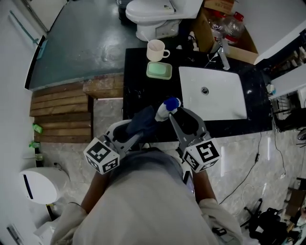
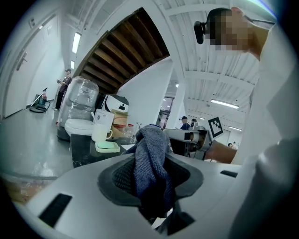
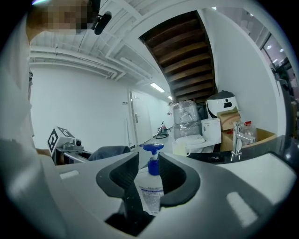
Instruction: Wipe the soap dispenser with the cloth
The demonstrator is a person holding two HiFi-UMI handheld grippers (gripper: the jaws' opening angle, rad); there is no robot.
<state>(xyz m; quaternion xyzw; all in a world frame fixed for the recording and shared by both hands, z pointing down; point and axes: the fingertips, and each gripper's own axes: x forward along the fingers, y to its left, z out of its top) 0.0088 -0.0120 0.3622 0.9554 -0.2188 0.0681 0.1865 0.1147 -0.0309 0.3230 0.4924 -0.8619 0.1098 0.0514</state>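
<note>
The soap dispenser (image 1: 163,112), a clear bottle with a blue pump, is near the front edge of the black counter (image 1: 138,91). In the right gripper view the dispenser (image 3: 150,186) stands between the jaws of my right gripper (image 3: 148,163), which reads as open around it; I cannot make out the pads pressing on it. My right gripper (image 1: 178,114) reaches in from the front. Just left of it, my left gripper (image 1: 139,127) is shut on a bunched dark blue cloth (image 1: 143,119). That cloth (image 2: 152,163) fills the left gripper's (image 2: 150,175) jaws and hangs beside the bottle.
A white sink (image 1: 213,91) with a chrome faucet (image 1: 222,55) lies right of the dispenser. Behind it stand a white mug (image 1: 157,49) and a green soap dish (image 1: 159,70). A toilet (image 1: 158,14) and a cardboard box (image 1: 229,28) sit beyond; wooden steps (image 1: 62,110) lie left.
</note>
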